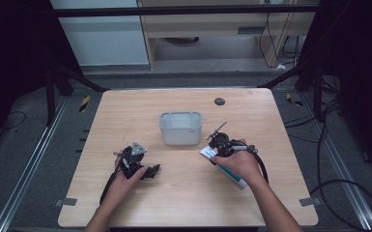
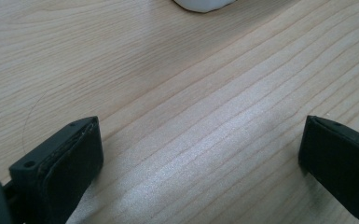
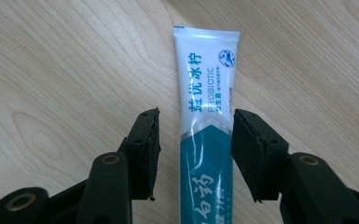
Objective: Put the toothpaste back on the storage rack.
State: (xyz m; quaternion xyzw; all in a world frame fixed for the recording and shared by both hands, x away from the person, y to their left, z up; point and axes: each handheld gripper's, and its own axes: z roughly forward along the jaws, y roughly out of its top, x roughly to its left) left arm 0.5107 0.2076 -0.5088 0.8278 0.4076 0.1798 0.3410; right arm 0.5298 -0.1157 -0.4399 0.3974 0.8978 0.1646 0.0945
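Nearest the person, two forearms come in over the wooden table point(image 1: 183, 193), each hand holding one gripper. The left gripper point(image 2: 200, 154) rests low on the wood with its jaws wide apart and nothing between them; its own view gives bare wood grain and, at the top edge, a sliver of the white tub point(image 2: 205, 4).

The right gripper point(image 3: 195, 147) straddles the one toothpaste tube point(image 3: 205, 140), which lies flat on the table. Its own view shows the tube's print, the white crimped end pointing away, one jaw against the tube's edge, and a narrow gap at the other, so the jaws are not clamped. From above, the hand hides most of the tube point(image 1: 207, 152).

Farther off stands the one empty tub point(image 1: 180, 127), just beyond both grippers, at the table's middle.
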